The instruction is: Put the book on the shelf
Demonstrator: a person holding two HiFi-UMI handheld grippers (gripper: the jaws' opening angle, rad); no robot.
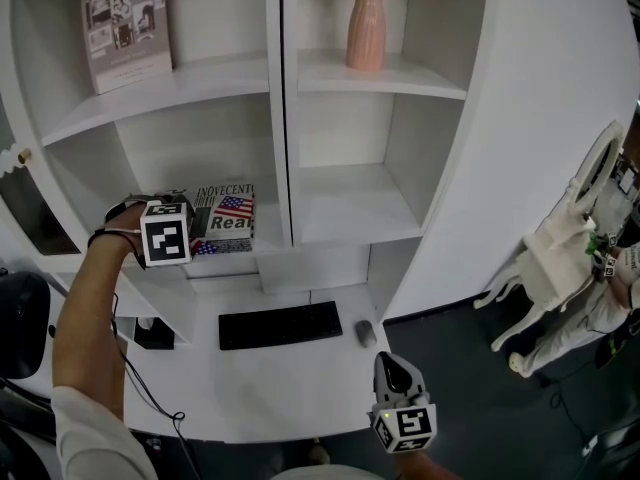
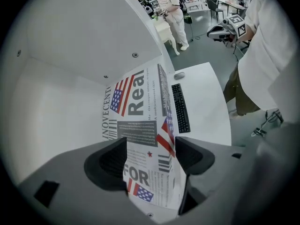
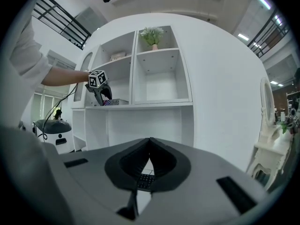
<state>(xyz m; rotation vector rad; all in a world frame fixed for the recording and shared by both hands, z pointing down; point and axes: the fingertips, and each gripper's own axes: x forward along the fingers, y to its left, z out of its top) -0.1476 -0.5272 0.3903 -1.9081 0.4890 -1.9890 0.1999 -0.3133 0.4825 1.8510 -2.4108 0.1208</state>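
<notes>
An open-plan office: a white shelf unit above a tabletop with keyboard and mouse, desks beyond.

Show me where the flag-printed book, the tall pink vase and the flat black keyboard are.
flag-printed book (image 1: 230, 223), head view, middle of its front cover.
tall pink vase (image 1: 366, 30), head view, middle of its body.
flat black keyboard (image 1: 280, 325), head view, centre of its keys.

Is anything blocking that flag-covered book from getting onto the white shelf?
Nothing visible does. The book already lies in the lower left compartment of the shelf. The left gripper is there with it, and its jaws stand apart on either side of the book without pressing on it.
</notes>
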